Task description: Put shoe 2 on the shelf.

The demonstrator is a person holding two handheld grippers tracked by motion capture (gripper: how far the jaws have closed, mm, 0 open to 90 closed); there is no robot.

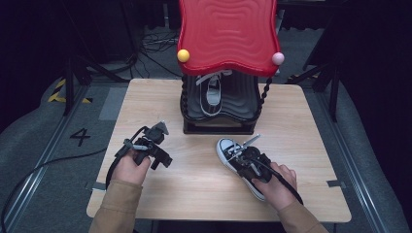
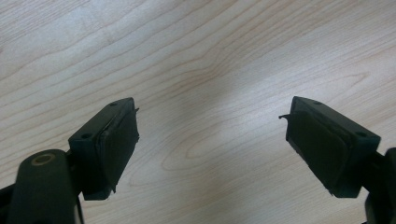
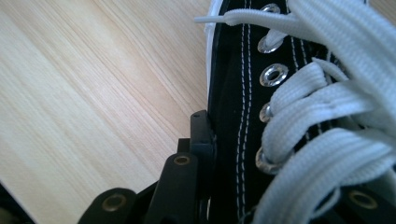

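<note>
Well inboard, sneaker [image 1: 236, 158] between fingers [image 3: 201, 135]

High view above the table [image 1: 194, 184] looking forward and down, both gripper views close over its wood

Bright, even overhead light on pale wood, dark surroundings, close-ups soft.
</note>
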